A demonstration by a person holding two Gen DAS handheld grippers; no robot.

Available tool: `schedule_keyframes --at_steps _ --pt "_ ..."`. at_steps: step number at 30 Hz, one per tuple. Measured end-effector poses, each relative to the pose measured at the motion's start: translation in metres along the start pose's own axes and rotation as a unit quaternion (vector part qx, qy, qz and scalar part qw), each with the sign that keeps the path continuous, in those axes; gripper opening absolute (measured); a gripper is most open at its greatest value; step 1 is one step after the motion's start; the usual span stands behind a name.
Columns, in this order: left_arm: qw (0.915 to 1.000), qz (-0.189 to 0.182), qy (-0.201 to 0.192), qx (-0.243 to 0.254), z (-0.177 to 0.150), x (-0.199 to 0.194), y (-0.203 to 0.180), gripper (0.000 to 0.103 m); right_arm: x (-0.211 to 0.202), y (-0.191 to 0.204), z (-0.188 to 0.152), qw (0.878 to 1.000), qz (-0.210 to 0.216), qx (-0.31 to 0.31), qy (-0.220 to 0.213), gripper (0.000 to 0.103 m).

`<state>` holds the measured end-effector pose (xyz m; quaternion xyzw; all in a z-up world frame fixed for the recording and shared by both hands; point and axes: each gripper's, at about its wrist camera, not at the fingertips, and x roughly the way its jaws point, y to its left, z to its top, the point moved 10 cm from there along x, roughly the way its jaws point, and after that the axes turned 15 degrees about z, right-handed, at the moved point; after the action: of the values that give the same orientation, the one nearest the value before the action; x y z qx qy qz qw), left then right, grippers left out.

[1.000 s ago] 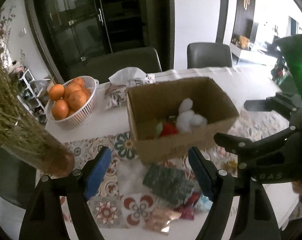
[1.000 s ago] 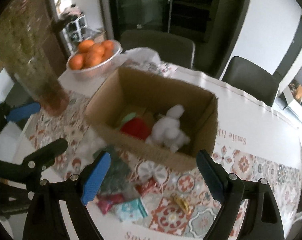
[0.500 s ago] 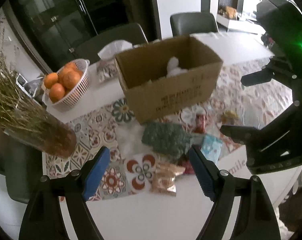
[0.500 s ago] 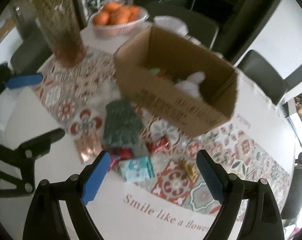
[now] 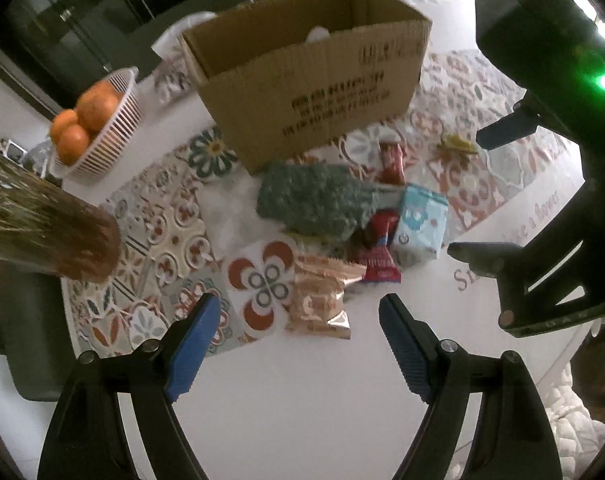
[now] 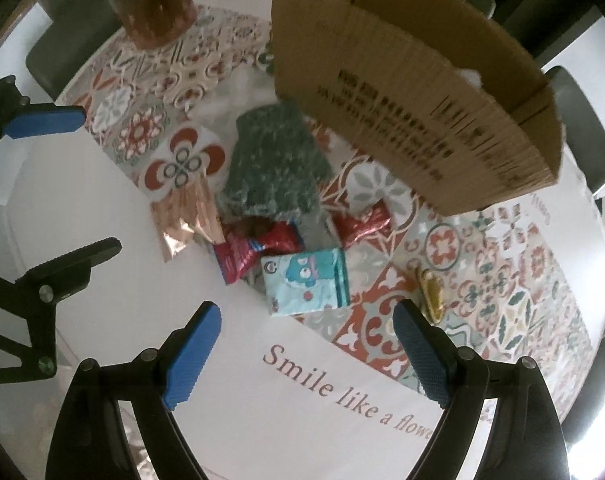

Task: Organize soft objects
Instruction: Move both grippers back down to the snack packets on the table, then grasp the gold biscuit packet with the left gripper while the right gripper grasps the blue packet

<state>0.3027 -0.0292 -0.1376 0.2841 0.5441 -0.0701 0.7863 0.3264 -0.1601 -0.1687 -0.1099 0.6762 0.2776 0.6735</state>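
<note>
A pile of soft items lies on the table in front of a cardboard box (image 5: 310, 76) (image 6: 418, 116). It holds a green knitted cloth (image 5: 314, 200) (image 6: 270, 164), a light blue tissue pack (image 5: 420, 224) (image 6: 306, 280), red wrappers (image 5: 378, 264) (image 6: 258, 248) and a shiny copper packet (image 5: 322, 300) (image 6: 186, 216). My left gripper (image 5: 300, 344) hangs open just short of the copper packet, empty. My right gripper (image 6: 306, 356) is open too, just short of the tissue pack, nothing between its fingers. Something white peeks over the box rim.
A white basket of oranges (image 5: 98, 120) and a glass vase of dried stems (image 5: 46, 232) (image 6: 154, 4) stand left of the box. A small gold wrapper (image 6: 432, 292) lies right of the pile. Grey chairs surround the patterned tablecloth (image 6: 502, 272).
Both grippers have come down and tilted toward the table. The box has slid up in both views, its inside now hidden, and the pile sits closer to the fingers.
</note>
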Motion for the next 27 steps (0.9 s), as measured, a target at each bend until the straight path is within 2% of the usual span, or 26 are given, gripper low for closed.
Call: schedule_keyframes --at_steps 16,27 --pt "0.9961 -0.022 0.081 0.025 -0.023 0.068 -0.023 0.081 0.06 -0.013 -0.006 0.997 0.015 0.002 0.07 0.089" --pt "0.9932 -0.031 0.107 0.033 -0.029 0.097 -0.032 0.081 0.094 -0.021 0.0 0.996 0.016 0.009 0.093 0.089"
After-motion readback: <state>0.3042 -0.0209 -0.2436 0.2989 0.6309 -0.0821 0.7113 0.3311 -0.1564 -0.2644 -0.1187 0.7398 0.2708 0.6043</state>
